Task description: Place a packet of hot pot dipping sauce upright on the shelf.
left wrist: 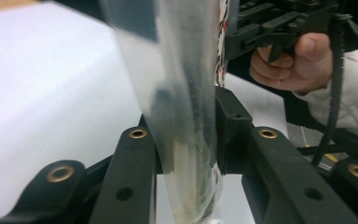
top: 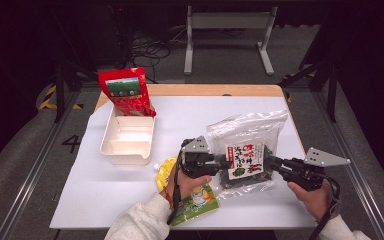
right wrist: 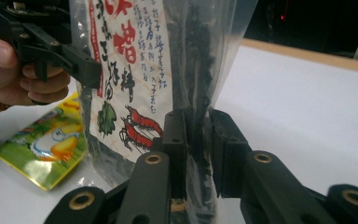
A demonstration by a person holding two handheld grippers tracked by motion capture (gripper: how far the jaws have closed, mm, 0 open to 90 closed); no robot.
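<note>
A clear plastic bag (top: 245,145) of dark dried food, with a white label in red writing, is held up over the white table top (top: 105,190) between my two grippers. My left gripper (top: 221,163) is shut on the bag's left edge; in the left gripper view the bag (left wrist: 186,116) is pinched between the black pads of that gripper (left wrist: 186,126). From the right, my right gripper (top: 271,163) is shut on the bag's other edge. The right gripper view has the bag (right wrist: 135,70) clamped in the right gripper (right wrist: 198,140), with the left gripper (right wrist: 91,72) on its far side.
A white divided tray (top: 127,137) stands at the left, and a red pouch (top: 125,92) leans at its far end. A green and yellow pouch (top: 197,200) lies flat under my left hand. A small white ball (top: 155,167) rests by the tray.
</note>
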